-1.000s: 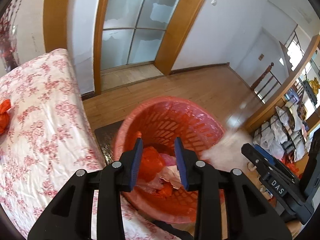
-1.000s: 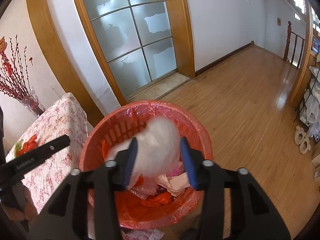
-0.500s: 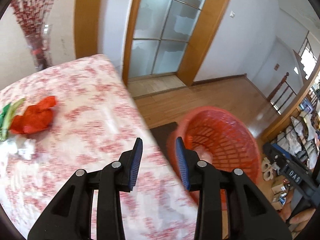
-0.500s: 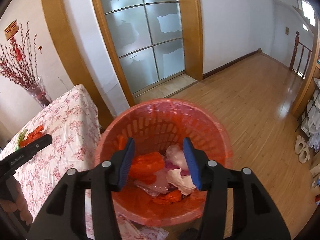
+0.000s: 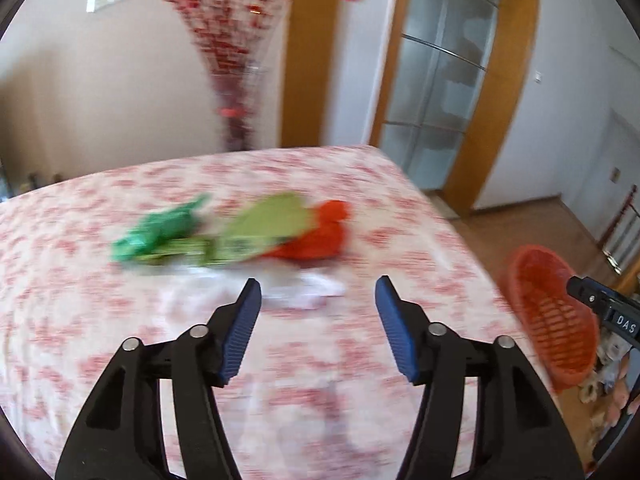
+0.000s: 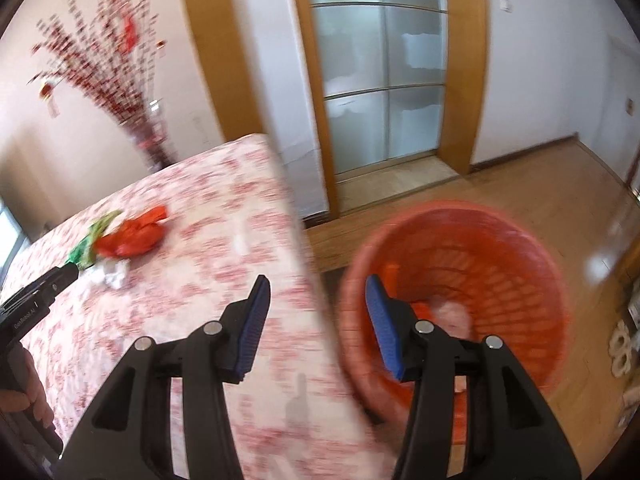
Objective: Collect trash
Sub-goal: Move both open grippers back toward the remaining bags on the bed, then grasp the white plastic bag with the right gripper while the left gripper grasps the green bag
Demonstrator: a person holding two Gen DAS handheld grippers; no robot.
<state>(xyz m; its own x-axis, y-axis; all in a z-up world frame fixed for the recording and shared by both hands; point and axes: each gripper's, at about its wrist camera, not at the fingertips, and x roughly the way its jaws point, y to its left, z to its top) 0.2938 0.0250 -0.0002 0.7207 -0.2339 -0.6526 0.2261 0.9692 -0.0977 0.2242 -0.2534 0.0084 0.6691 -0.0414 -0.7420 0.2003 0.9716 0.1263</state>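
On the floral tablecloth (image 5: 120, 340) lies a blurred pile of trash: a green wrapper (image 5: 156, 236), a light green packet (image 5: 268, 228), a red bag (image 5: 324, 236) and white crumpled paper (image 5: 304, 292). My left gripper (image 5: 318, 320) is open and empty, just short of the white paper. My right gripper (image 6: 316, 320) is open and empty, over the table edge beside the orange basket (image 6: 520, 264). The basket (image 5: 548, 312) holds some trash. The pile also shows in the right wrist view, with the red bag (image 6: 132, 236) and the white paper (image 6: 114, 274).
A vase of red branches (image 5: 236, 128) stands behind the table. A glass door (image 6: 384, 68) with a wooden frame is behind the basket. The wooden floor (image 6: 540, 192) runs to the right. Shelves and slippers (image 6: 620, 352) sit at the far right.
Both views have swung left from the basket toward the table. The white piece between my right fingers a second ago is gone from them. My left jaws have opened wider.
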